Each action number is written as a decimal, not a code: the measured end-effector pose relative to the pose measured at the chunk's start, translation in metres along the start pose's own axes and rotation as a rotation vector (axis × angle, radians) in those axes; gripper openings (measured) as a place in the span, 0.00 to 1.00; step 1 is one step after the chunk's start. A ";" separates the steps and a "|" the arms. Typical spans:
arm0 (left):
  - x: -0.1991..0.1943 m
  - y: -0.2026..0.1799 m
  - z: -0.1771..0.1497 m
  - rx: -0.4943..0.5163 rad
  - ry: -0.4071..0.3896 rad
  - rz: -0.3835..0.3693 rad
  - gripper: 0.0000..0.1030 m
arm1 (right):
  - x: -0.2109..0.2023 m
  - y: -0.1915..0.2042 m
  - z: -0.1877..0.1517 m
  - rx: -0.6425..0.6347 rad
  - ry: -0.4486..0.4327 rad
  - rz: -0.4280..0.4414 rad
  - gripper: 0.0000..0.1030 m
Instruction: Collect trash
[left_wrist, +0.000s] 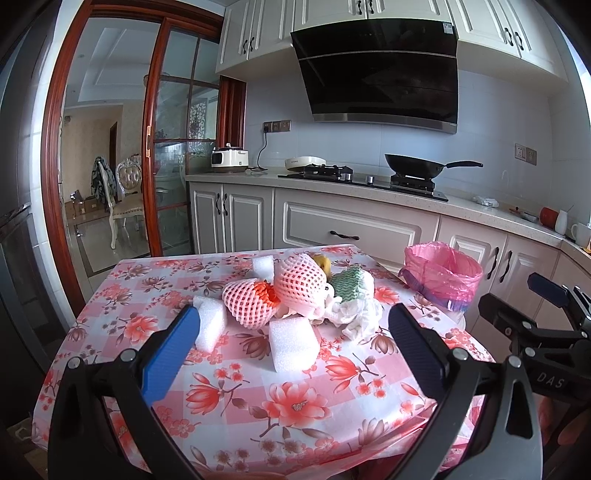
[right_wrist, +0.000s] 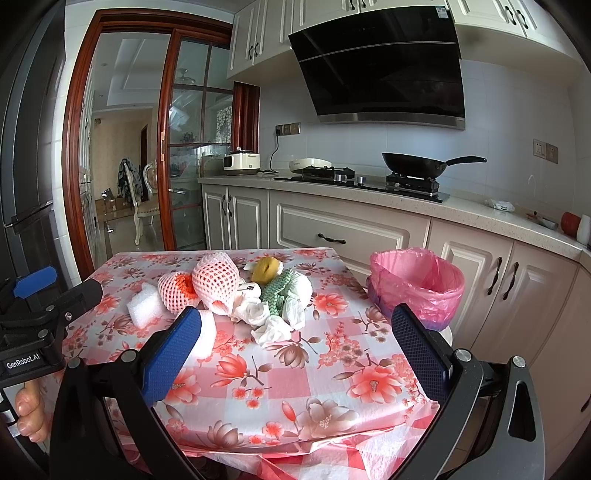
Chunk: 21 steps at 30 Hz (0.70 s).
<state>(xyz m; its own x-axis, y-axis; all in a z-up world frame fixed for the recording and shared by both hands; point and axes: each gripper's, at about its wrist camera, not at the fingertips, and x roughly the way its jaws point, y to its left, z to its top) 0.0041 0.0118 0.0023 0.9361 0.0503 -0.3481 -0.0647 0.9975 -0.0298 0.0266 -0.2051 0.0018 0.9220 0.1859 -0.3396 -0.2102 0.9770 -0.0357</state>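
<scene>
A pile of trash lies mid-table on the floral tablecloth (left_wrist: 258, 391): two pink foam fruit nets (left_wrist: 299, 282) (right_wrist: 214, 278), white foam blocks (left_wrist: 291, 343) (right_wrist: 146, 304), crumpled white tissue (left_wrist: 354, 314) (right_wrist: 273, 330), a green patterned cloth (left_wrist: 347, 286) (right_wrist: 277, 295) and a yellow fruit piece (right_wrist: 265, 268). A bin lined with a pink bag (left_wrist: 443, 277) (right_wrist: 417, 286) stands at the table's right edge. My left gripper (left_wrist: 291, 354) is open and empty, just short of the nearest foam block. My right gripper (right_wrist: 295, 354) is open and empty, in front of the tissue.
A kitchen counter (left_wrist: 369, 188) with a gas hob, a black wok (left_wrist: 417, 168) and a rice cooker (left_wrist: 229, 158) runs behind the table. Cabinets stand below it. A glass sliding door (left_wrist: 110, 147) opens at the left. Each gripper shows at the edge of the other's view.
</scene>
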 end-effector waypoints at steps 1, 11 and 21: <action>0.000 0.000 0.000 -0.001 0.000 0.000 0.96 | 0.000 0.000 0.000 0.000 0.000 0.000 0.94; 0.000 0.001 0.000 -0.001 0.000 -0.002 0.96 | 0.001 0.000 -0.001 0.000 0.002 0.001 0.94; 0.000 0.001 0.000 -0.001 0.000 -0.002 0.96 | 0.001 0.001 -0.001 0.000 0.001 0.002 0.94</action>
<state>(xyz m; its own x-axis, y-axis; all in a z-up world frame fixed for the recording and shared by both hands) 0.0044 0.0128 0.0023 0.9362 0.0487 -0.3480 -0.0637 0.9975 -0.0318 0.0274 -0.2044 0.0001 0.9212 0.1874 -0.3410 -0.2115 0.9768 -0.0347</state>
